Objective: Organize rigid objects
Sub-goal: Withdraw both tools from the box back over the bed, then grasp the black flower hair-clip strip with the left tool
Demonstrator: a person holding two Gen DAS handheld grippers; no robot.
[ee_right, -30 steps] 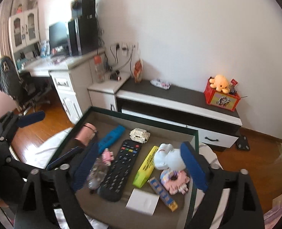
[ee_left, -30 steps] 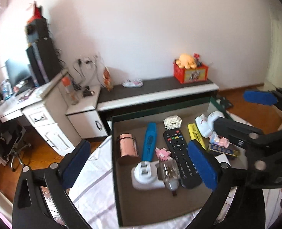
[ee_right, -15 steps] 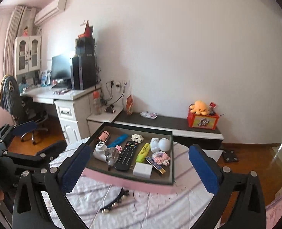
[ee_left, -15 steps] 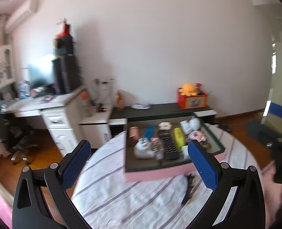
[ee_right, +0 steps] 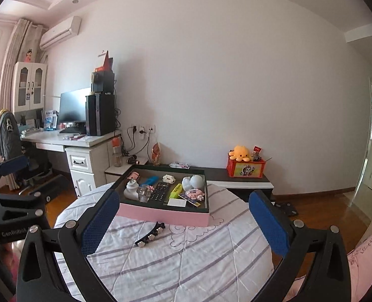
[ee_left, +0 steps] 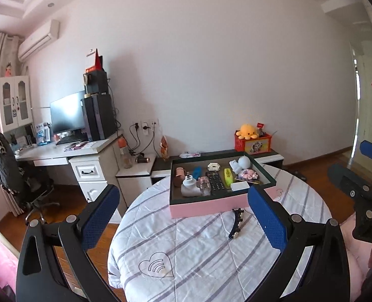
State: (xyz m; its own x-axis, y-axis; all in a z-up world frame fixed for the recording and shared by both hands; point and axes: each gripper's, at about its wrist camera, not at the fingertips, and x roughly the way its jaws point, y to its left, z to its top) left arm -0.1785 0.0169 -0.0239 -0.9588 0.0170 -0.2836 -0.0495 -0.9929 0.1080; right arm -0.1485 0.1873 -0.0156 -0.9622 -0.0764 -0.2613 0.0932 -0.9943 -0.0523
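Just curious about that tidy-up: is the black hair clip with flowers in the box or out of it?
Out. The hair clip lies on the striped cloth in front of the pink box, outside its wall.

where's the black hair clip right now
The black hair clip lies on the striped tablecloth outside the pink tray, just in front of its near wall, between the open fingers in the right wrist view.

Both tools share one build. The left gripper (ee_left: 183,219) has a matte black frame with triangular cut-outs, silver round screw heads at its joints, and two long fingers faced with blue, finely dimpled pads (ee_left: 99,216). The right gripper (ee_right: 183,222) looks the same, with blue pads (ee_right: 267,222) on black arms. Pale lettering marks each black body, too blurred to read fully.
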